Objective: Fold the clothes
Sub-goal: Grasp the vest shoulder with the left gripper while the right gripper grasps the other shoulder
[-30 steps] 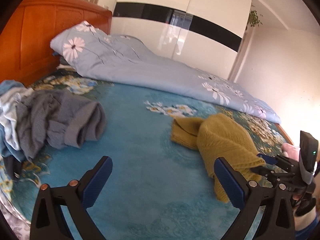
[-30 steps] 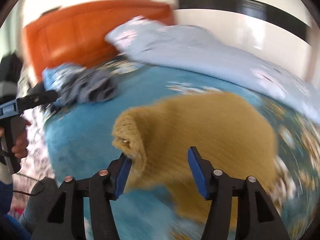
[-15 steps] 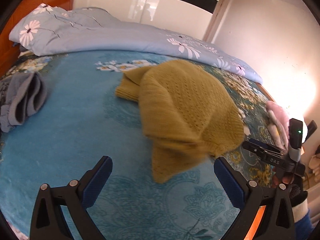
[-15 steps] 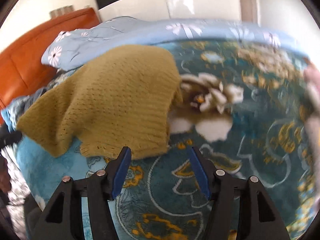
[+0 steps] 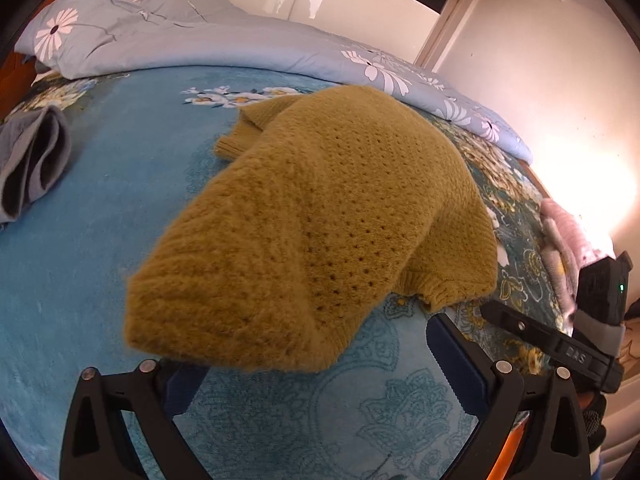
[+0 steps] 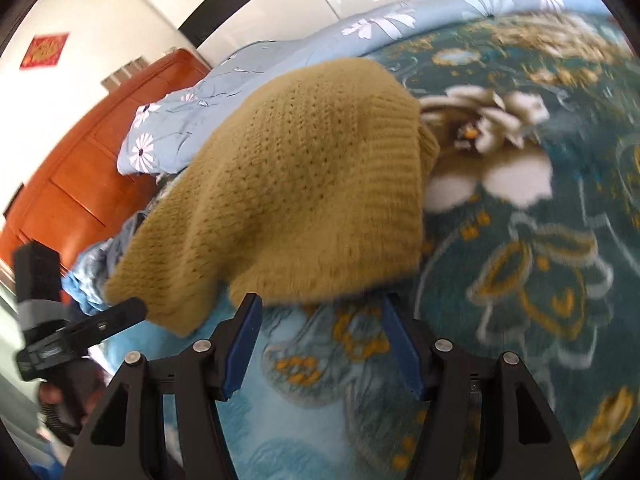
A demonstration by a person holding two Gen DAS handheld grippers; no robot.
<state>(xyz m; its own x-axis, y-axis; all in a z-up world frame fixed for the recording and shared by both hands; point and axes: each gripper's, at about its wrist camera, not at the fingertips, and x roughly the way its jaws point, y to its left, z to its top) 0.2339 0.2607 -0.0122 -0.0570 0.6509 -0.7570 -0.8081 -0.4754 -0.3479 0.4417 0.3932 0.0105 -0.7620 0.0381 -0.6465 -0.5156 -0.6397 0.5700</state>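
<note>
A mustard-yellow knitted sweater (image 5: 320, 216) lies bunched on the blue floral bedspread (image 5: 100, 240). My left gripper (image 5: 316, 364) is open; the sweater's near hem lies between its fingers and covers the left fingertip. The sweater also shows in the right wrist view (image 6: 304, 192). My right gripper (image 6: 320, 340) is open with the sweater's lower edge just in front of its fingertips. The right gripper shows at the right of the left wrist view (image 5: 520, 326), and the left gripper at the left of the right wrist view (image 6: 100, 324).
A grey garment (image 5: 32, 164) lies at the left of the bed. A light blue flowered duvet (image 5: 192, 44) runs along the far side. Pink folded clothes (image 5: 560, 240) sit at the right edge. An orange wooden headboard (image 6: 80, 184) stands behind.
Both grippers have moved in close to the yellow sweater, which now fills both views. The left fingertips now reach its near hem. Both stay open.
</note>
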